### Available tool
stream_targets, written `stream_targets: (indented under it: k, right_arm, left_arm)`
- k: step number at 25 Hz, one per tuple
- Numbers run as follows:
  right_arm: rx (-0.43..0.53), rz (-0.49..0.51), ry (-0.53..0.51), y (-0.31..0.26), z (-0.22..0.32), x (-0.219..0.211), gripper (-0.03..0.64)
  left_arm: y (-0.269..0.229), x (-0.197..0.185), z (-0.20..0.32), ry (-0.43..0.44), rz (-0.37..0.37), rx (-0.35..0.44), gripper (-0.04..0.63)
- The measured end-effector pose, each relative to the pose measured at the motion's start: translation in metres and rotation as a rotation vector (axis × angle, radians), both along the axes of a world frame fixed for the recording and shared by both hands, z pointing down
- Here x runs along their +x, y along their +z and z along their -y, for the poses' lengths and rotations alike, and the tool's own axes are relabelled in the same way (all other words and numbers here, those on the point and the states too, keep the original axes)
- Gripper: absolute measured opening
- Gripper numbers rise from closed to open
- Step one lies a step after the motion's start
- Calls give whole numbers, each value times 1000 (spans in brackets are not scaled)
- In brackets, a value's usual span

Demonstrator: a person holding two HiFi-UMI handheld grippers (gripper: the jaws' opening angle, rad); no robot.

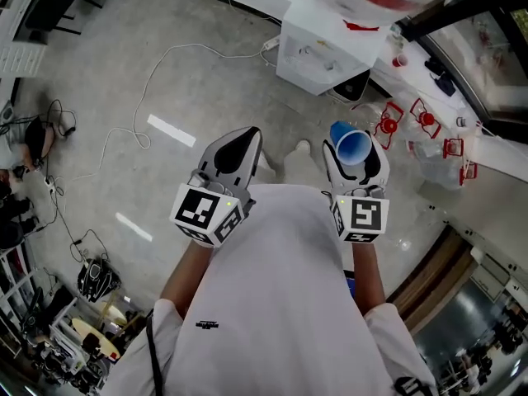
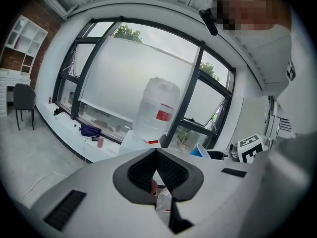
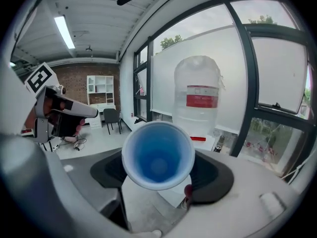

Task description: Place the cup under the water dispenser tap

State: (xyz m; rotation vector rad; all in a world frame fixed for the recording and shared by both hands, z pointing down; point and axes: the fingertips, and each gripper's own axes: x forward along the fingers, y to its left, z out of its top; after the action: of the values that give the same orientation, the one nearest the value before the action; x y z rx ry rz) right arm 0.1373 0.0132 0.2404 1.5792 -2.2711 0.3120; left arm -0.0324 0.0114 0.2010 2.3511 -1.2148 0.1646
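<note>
Two grippers were held short of the white water dispenser with its clear bottle (image 1: pixel 326 48). The right gripper (image 1: pixel 355 157) was clamped on the blue plastic cup (image 1: pixel 353 145), evidently carrying it toward the dispenser; cup and tap were well apart. The left gripper (image 1: pixel 243 141), closed on nothing, sat idle, farther from the dispenser.

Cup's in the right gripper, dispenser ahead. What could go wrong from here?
1. The cup sits in the right gripper with its mouth tilted back toward that gripper's camera; unless levelled, it could tip when set under the dispenser.
2. A cable trails across the floor near the dispenser; possible trip hazard on approach.
</note>
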Motion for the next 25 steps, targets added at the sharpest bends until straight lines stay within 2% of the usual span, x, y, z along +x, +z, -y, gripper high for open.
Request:
stream_targets:
  k: [5, 11, 15, 20, 25]
  right_arm:
    - [-1, 11, -62, 1, 30, 0, 367]
    - [-13, 14, -153, 11, 45, 5, 367]
    - [-34, 13, -209, 24, 51, 10, 367]
    - [-16, 65, -255, 35, 67, 9, 367]
    - [-54, 47, -312, 65, 78, 1, 367]
  left_arm:
    - [-4, 21, 13, -27, 28, 8, 6]
    - [-1, 30, 17, -119, 35, -3, 6]
    - [5, 32, 16, -178, 53, -18, 8]
    - [18, 34, 21, -236, 72, -41, 6]
    - [40, 38, 27, -266, 70, -86, 7]
